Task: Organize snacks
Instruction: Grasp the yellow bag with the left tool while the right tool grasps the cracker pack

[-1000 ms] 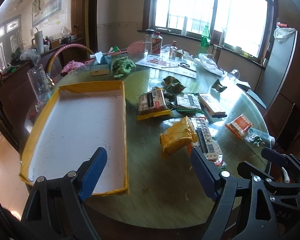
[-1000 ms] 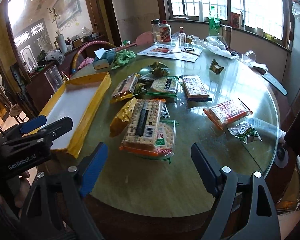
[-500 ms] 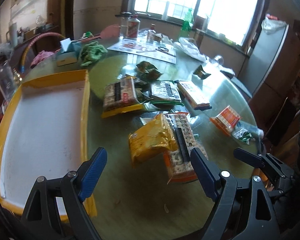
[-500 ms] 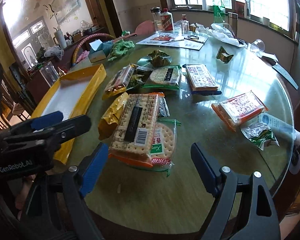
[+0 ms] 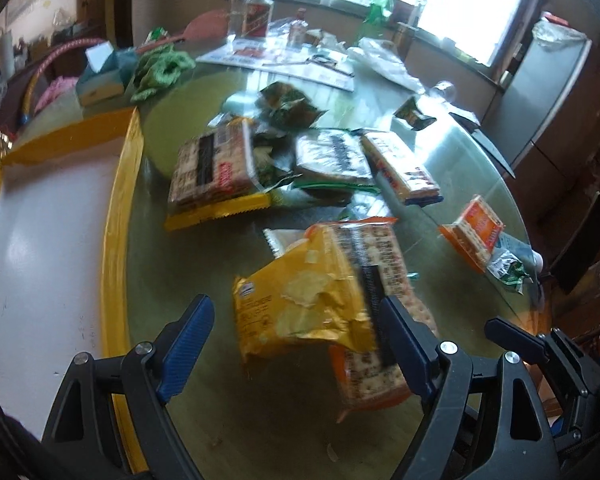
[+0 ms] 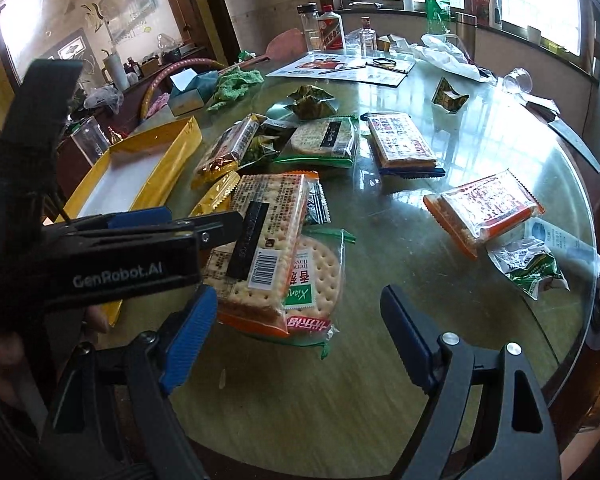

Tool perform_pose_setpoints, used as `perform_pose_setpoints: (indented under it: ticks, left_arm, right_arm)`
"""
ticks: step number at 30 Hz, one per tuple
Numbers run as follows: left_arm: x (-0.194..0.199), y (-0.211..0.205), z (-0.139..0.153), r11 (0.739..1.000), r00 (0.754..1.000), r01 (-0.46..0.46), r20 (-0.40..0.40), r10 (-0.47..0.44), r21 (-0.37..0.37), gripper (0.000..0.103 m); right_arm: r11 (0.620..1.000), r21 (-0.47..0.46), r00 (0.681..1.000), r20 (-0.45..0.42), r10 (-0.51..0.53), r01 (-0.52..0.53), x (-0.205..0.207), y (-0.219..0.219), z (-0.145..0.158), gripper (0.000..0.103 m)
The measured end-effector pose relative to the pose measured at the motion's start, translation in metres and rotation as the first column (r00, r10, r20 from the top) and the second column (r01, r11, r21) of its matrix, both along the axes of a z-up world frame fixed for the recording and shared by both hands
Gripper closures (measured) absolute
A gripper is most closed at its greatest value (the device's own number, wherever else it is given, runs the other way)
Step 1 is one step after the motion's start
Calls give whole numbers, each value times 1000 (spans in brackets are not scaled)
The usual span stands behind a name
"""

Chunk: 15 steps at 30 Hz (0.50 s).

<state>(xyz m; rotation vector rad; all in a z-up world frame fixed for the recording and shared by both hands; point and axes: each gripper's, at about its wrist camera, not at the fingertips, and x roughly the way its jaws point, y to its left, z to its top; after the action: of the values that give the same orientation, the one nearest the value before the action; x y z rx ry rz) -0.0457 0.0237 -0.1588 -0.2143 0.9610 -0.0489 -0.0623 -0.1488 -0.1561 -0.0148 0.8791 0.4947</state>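
Several snack packs lie on the round glass table (image 5: 204, 264). In the left wrist view my left gripper (image 5: 296, 344) is open, its blue pads straddling a crumpled yellow bag (image 5: 300, 312) that leans against an orange-edged cracker pack (image 5: 384, 264). An empty yellow-rimmed tray (image 5: 118, 208) sits to the left. In the right wrist view my right gripper (image 6: 296, 328) is open just before the same cracker pack (image 6: 268, 232), which rests on a round biscuit pack (image 6: 320, 276). The left gripper (image 6: 204, 220) reaches in from the left beside that stack.
Further back lie a yellow-edged cracker pack (image 6: 228, 148), a green-edged pack (image 6: 324, 140), a blue-edged pack (image 6: 400, 144) and an orange pack (image 6: 484, 208). Bottles (image 6: 330, 32), papers and a tissue box (image 6: 188, 94) crowd the far side. The table edge curves close on the right.
My left gripper has swung right from over the tray and closed in on the yellow bag. My right gripper has moved forward toward the cracker stack. Both stay open.
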Motion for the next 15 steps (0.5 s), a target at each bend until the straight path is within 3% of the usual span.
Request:
perform_pose_setpoints:
  ticks: [5,9,11,15]
  left_arm:
    - [3,12,-5,995,1000,-2,-28,0,-101,21]
    - [4,20,-10,985,999,-17,-46,10,-169,35]
    - [1,22,-9,983,999,-24,-39,17,-180,38]
    - [-2,26,-6,981,999,-26,-27,21,-190,54]
  right_arm:
    - [1000,-6,1000,-2,12,-12,2,6,-2,19]
    - [1000,-15,1000,-4,22,-22,4,12,-5,19]
    - [999,-21,1000,-3,28,-28,5,14,-5,19]
    - [999,-28,999,-2,39,-39,8,20,-5,19]
